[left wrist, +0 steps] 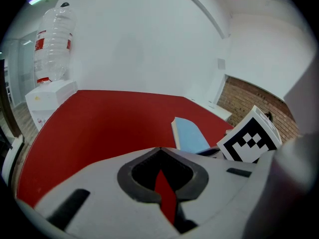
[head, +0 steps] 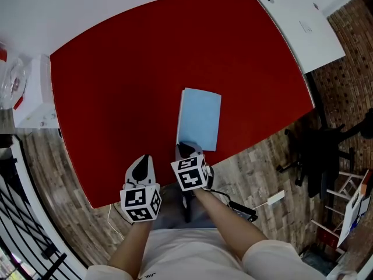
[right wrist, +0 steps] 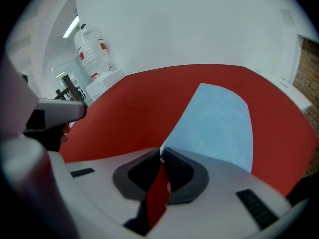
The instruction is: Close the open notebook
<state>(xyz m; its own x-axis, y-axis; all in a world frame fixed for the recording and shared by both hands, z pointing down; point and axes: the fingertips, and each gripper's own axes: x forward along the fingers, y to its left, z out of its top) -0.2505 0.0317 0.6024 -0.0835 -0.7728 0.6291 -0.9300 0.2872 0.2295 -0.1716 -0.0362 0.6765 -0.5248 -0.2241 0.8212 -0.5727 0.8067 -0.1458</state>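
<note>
Evidently the right gripper [right wrist: 161, 151] is pinching the near corner of the flat pale-blue notebook [head: 200, 118], settling its cover; the left gripper [left wrist: 159, 149] is idling beside the notebook, jaws together, empty.

A light-blue rectangular paper notebook [head: 200, 119] lies on the red table [head: 128, 69] near its front edge; right tongs [head: 186, 149] pinch its near left corner, left tongs [head: 143, 158] just beside, leftward

Left gripper [left wrist: 159, 149], right gripper [right wrist: 162, 151]: jaws together.
</note>
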